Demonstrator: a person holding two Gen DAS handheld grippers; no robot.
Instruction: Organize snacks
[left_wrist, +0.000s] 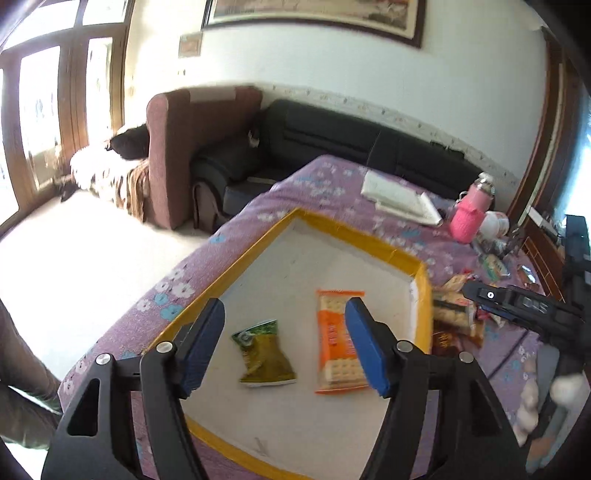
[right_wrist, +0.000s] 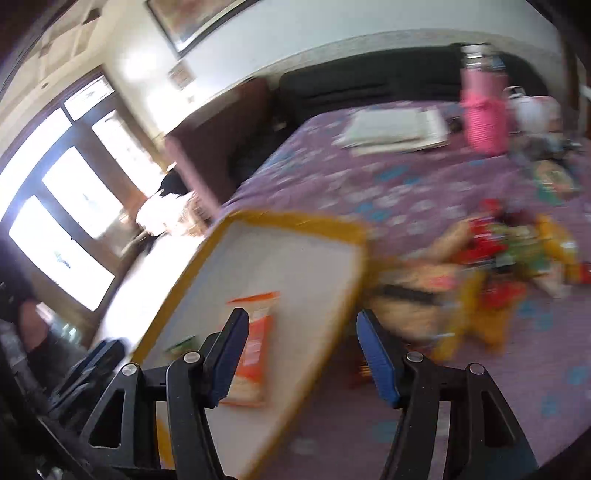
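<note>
- Left wrist view: the left tongs (left_wrist: 284, 347) stand wide apart at the bottom of the frame and hold nothing.
- Under them lies a white tray with a yellow rim (left_wrist: 369, 236), in the middle of the frame, on a desk with a purple flowered cloth (left_wrist: 325, 184).
- Inside the tray lie two snacks: a green packet (left_wrist: 264, 354) in the lower middle, and an orange cracker packet (left_wrist: 338, 339) just to its right. They are near each other but apart.
- The right blue pad of the left tongs covers part of the orange cracker packet.
- At the right edge of the frame the right tongs (left_wrist: 517, 302) reach in, above a pile of snacks (left_wrist: 454, 310) that lies just outside the tray on the cloth.
- In the upper right stand a pink bottle (left_wrist: 471, 214) and, to its left, a white book (left_wrist: 402, 199).
- Right wrist view: the picture is blurred. The right tongs (right_wrist: 301, 354) are wide apart at the bottom, with nothing between them.
- The tray (right_wrist: 295, 218) is in the lower left part, with the orange cracker packet (right_wrist: 255, 350) in it, partly behind the left pad.
- The pile of snacks (right_wrist: 498, 266) is at the right middle, on the cloth beside the tray.
- The pink bottle (right_wrist: 484, 114) stands in the upper right.
</note>
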